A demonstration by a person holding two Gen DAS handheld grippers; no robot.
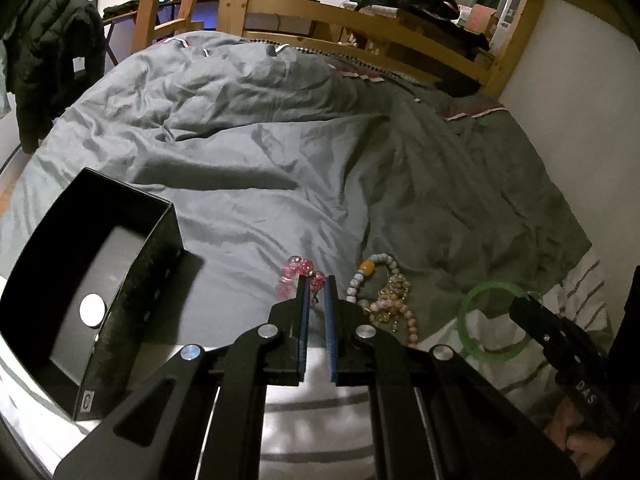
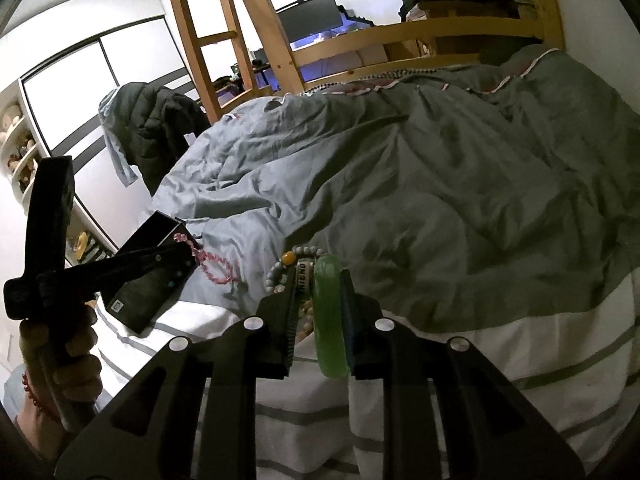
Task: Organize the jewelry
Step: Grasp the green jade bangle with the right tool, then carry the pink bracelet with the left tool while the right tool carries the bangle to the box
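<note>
My left gripper is shut on a pink bead bracelet, which hangs from its tips over the grey duvet; it also shows in the right wrist view. An open black box stands to its left with a white round disc inside. My right gripper is shut on a green bangle, seen as a ring in the left wrist view. A heap of bead bracelets lies between the two grippers on the bed.
The grey duvet covers the bed, with a striped white sheet at the near edge. A wooden bed frame and ladder stand behind. A dark jacket hangs at the left.
</note>
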